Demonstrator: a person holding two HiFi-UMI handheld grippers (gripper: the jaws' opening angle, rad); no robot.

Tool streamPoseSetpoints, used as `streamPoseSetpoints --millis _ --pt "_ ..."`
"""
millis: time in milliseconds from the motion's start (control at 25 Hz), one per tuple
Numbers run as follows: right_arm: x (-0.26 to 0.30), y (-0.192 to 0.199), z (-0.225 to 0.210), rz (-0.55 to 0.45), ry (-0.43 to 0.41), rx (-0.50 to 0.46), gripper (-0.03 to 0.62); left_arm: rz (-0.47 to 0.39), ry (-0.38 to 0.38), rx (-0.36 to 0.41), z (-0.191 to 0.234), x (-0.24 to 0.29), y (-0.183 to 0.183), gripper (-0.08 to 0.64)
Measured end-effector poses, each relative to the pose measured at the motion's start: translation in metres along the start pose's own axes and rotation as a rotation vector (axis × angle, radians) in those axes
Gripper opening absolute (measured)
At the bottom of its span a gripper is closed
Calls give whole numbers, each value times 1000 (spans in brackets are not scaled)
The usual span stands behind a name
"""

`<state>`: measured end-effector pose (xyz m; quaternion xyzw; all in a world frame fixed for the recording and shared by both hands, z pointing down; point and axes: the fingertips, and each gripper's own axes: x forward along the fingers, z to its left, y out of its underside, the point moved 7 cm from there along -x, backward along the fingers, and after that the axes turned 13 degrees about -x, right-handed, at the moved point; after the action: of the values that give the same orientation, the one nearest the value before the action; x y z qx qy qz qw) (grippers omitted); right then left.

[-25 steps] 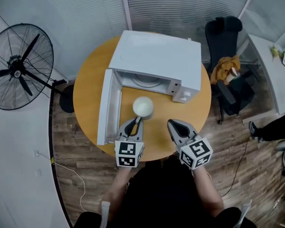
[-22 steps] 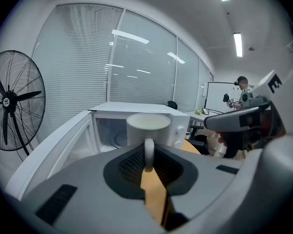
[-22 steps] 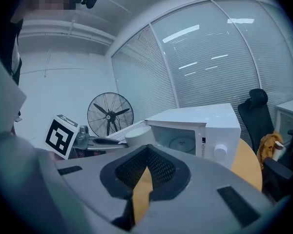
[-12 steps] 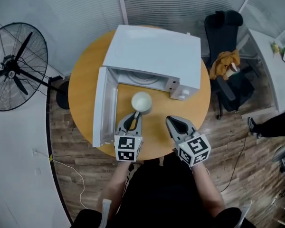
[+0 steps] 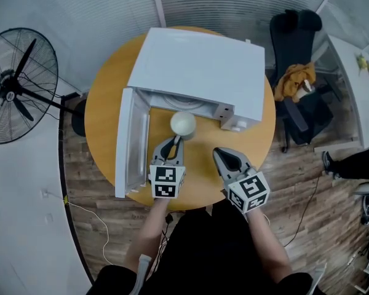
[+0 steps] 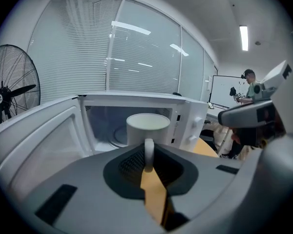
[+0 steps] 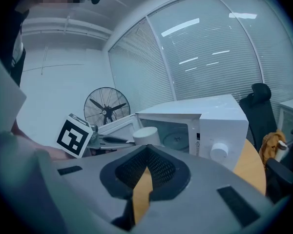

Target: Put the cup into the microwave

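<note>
The white cup (image 5: pixel 183 123) hangs upright at the mouth of the white microwave (image 5: pixel 200 72), whose door (image 5: pixel 132 141) swings open to the left. My left gripper (image 5: pixel 174 144) is shut on the cup's handle. In the left gripper view the cup (image 6: pixel 147 127) stands just past the gripper (image 6: pixel 148 156), with the lit cavity and turntable behind it. My right gripper (image 5: pixel 224 158) is shut with nothing in it, over the table to the right of the cup. In the right gripper view this gripper (image 7: pixel 146 153) points at the cup (image 7: pixel 146 135) and the microwave (image 7: pixel 212 126).
The microwave takes up most of the round wooden table (image 5: pixel 103 112). A standing fan (image 5: pixel 15 85) is on the floor to the left. An office chair (image 5: pixel 295 48) with a yellow cloth stands at the right, and a desk beyond it.
My left gripper has carried the cup forward, from over the table's front part to the microwave's opening. The right gripper has stayed shut beside it.
</note>
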<state>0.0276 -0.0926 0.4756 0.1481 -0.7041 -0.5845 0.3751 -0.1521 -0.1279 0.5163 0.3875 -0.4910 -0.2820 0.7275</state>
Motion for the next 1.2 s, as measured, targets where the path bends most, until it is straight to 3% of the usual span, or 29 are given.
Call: streamPoseSetpoints --millis 480,1200 --pt "30 2 -28 16 1 -17 9 29 -27 11 17 59 -3 35" --pt "52 5 -35 60 -6 -15 9 21 -27 21 32 119 -14 35"
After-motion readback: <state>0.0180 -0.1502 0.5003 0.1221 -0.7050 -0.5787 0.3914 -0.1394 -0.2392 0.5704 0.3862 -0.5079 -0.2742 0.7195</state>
